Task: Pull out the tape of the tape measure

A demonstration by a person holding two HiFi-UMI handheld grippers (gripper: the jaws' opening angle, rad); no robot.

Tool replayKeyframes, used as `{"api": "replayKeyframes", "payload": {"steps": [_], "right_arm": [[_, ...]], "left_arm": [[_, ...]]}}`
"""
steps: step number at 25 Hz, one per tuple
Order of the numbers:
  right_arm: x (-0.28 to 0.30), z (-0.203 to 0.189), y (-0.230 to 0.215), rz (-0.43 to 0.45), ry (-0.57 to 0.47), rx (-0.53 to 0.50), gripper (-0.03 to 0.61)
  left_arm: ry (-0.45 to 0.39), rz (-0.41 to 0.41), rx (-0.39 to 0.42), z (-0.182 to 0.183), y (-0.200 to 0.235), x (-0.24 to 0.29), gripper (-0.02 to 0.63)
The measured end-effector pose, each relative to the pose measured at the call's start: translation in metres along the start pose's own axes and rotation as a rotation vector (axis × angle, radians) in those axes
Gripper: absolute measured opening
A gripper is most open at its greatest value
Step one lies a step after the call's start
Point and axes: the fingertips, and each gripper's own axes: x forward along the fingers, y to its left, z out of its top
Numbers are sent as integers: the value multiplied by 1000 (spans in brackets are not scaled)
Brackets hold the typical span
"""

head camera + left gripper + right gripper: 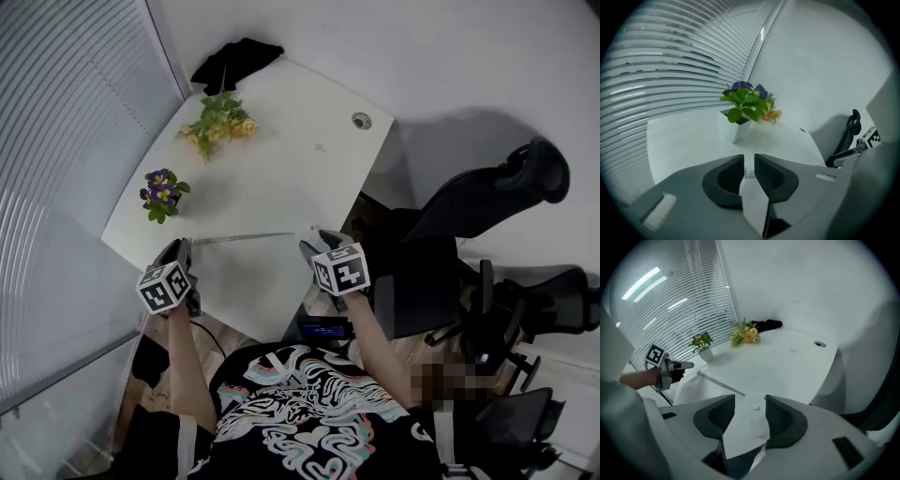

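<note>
The thin, flat tape (244, 238) is lying stretched straight across the smooth white bench (300, 159), between both claws. The left claw (749, 160) is standing narrowly parted and the right claw (750, 400) wide, neither gripping it.

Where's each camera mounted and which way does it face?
Head view: on the person's head, steeply down onto the white table; shows forearms, shirt, left gripper, right gripper.
Left gripper view: on the left gripper, along its parted jaws, across the table to the purple flower pot; right gripper at far right.
Right gripper view: on the right gripper, along its parted jaws, toward the tape; left gripper and hand at left.
Shared: each gripper view catches the other gripper; all three show the purple flower pot.
</note>
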Motion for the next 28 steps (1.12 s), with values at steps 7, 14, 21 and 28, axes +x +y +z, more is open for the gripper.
{"api": "replayKeyframes", "payload": {"steps": [7, 14, 21, 28], "right_arm": [[-26, 16, 13, -28, -137, 2, 65], [-63, 40, 26, -49, -281, 14, 3], [-96, 48, 23, -90, -389, 61, 2], [-117, 52, 28, -92, -455, 63, 2]], "left_arm": [[-108, -54, 68, 33, -33, -22, 35], [-205, -174, 169, 58, -87, -50, 3], [-207, -292, 243, 61, -133, -68, 2], [-306, -326, 250, 83, -154, -98, 2]]}}
